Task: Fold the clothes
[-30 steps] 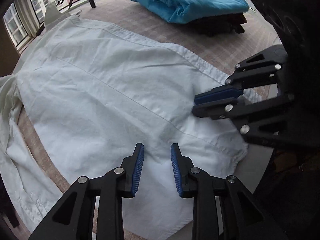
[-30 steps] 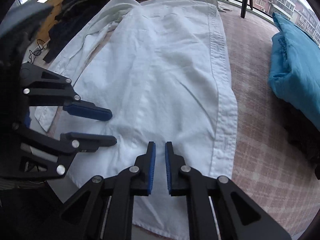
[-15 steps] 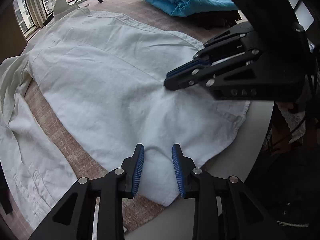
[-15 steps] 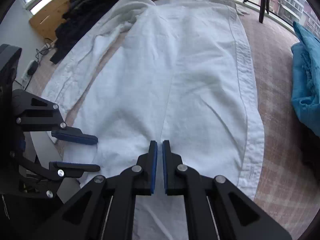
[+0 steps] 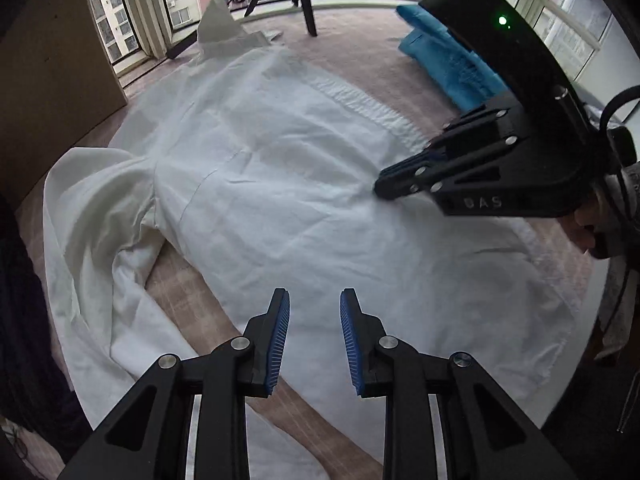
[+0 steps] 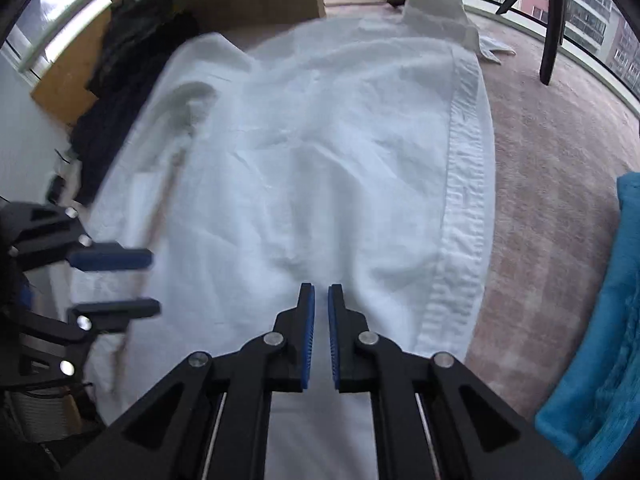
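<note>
While the white shirt [image 5: 280,184] lay flat across the counter [image 5: 344,48], collar toward its far edge, the right gripper [image 6: 321,300] stayed clenched empty; the left gripper [image 5: 314,308] was closing, clear of cloth. Limp, light fabric: best pinched at hem corners.

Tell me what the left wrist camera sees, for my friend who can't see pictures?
A big white shirt lies spread flat on a pinkish-brown cloth-covered table, collar toward the windows. The left gripper hangs above its near edge, blue pads apart and closing with nothing between them, while the right gripper, shut, touches the shirt farther right. Folded blue cloth sits behind.
</note>
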`<move>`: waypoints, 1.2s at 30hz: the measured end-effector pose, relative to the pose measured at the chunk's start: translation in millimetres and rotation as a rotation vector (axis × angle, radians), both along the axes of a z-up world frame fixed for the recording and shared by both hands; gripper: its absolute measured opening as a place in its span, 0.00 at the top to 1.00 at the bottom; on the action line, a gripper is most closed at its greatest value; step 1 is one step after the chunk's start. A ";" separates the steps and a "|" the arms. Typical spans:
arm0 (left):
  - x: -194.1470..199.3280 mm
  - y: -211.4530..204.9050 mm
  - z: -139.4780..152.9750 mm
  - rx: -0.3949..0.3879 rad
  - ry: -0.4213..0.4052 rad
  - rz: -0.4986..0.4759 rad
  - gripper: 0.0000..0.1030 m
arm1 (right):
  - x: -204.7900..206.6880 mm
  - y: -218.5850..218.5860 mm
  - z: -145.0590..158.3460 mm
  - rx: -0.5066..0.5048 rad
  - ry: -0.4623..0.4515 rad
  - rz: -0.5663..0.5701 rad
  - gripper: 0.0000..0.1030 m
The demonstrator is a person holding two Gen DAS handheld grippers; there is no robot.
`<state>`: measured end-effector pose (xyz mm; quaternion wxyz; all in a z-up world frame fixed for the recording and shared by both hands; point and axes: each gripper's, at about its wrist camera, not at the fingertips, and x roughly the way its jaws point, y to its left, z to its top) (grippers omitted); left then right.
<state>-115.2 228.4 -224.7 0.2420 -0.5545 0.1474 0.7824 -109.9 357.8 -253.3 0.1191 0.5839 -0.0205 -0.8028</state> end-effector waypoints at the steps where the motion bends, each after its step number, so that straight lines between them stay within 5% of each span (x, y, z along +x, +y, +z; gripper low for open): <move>1: -7.7 -0.9 -8.4 -0.030 -0.014 0.011 0.77 | -8.7 8.4 -3.4 0.047 -0.002 -0.034 1.00; 3: -21.0 -8.0 -18.2 -0.063 -0.026 0.046 0.76 | -23.0 35.8 9.7 0.130 0.037 -0.174 0.99; 5: -28.6 -16.3 -15.3 -0.031 -0.031 0.082 0.77 | -31.5 54.4 27.8 0.047 0.090 -0.213 0.93; 8: -34.2 -17.3 -6.6 -0.005 -0.003 0.086 0.77 | -50.3 61.1 43.9 0.007 0.134 -0.201 0.92; 11: -40.0 -10.3 -9.8 -0.004 -0.004 0.071 0.77 | -78.1 62.1 39.9 -0.038 0.131 -0.170 0.79; 16: -50.1 -7.0 -23.1 -0.024 -0.032 0.082 0.73 | -126.0 69.3 21.7 -0.163 0.107 -0.139 0.79; 17: -52.2 -7.6 -24.1 -0.021 -0.035 0.086 0.73 | -134.3 67.9 14.7 -0.127 0.095 -0.130 0.79; 20: -57.9 -10.2 -24.2 -0.016 -0.041 0.094 0.73 | -152.8 72.5 3.3 0.188 0.114 -0.200 0.79; 21: -58.9 -11.3 -24.1 -0.018 -0.041 0.096 0.72 | -154.7 79.0 6.5 0.207 0.137 -0.233 0.79; 25: -62.6 -15.3 -24.6 0.000 -0.052 0.106 0.72 | -150.8 80.7 28.1 -0.035 0.199 -0.219 0.79; 29: -61.8 -16.3 -24.5 -0.001 -0.044 0.101 0.72 | -165.6 29.7 12.8 0.004 0.156 -0.015 0.80; 33: -61.2 -22.8 -23.6 0.009 -0.049 0.112 0.71 | -194.2 40.7 -1.9 0.202 0.186 -0.098 0.88; 35: -60.4 -29.4 -21.1 0.005 -0.053 0.131 0.71 | -206.0 52.3 0.1 0.274 0.194 -0.144 0.60; 36: -58.0 -35.9 -17.0 -0.007 -0.049 0.146 0.73 | -207.7 57.1 4.3 0.254 0.190 -0.156 0.60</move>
